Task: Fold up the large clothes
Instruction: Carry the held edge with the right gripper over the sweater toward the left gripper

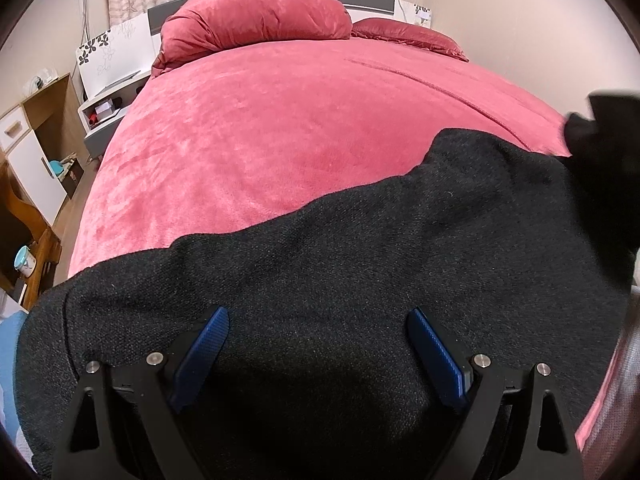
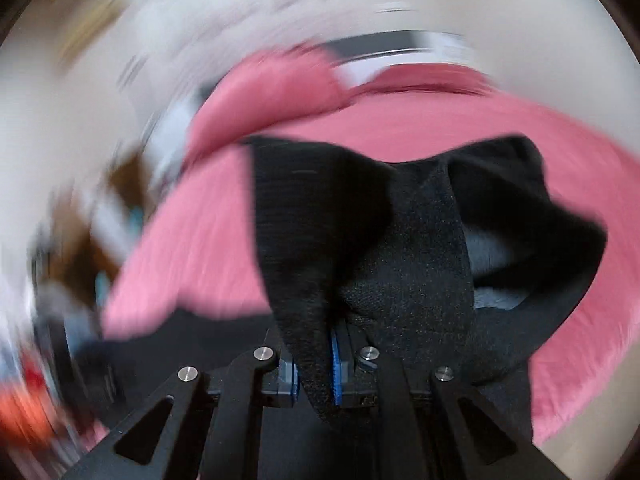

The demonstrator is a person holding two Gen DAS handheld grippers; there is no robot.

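A large black knit garment [image 1: 360, 248] lies spread over the near part of a bed with a pink-red cover [image 1: 260, 128]. My left gripper [image 1: 318, 316] is open just above the garment, its blue pads [image 1: 208, 344] wide apart and empty. My right gripper [image 2: 316, 360] is shut on a fold of the black garment [image 2: 400, 248] and holds it lifted above the bed [image 2: 400, 136]. The raised part shows at the right edge of the left wrist view [image 1: 600, 152]. The right wrist view is blurred by motion.
A red duvet roll [image 1: 256, 20] and a red pillow [image 1: 408, 36] lie at the head of the bed. A white nightstand [image 1: 108, 108] and wooden furniture [image 1: 36, 184] stand along the left side. A wall rises beyond the bed on the right.
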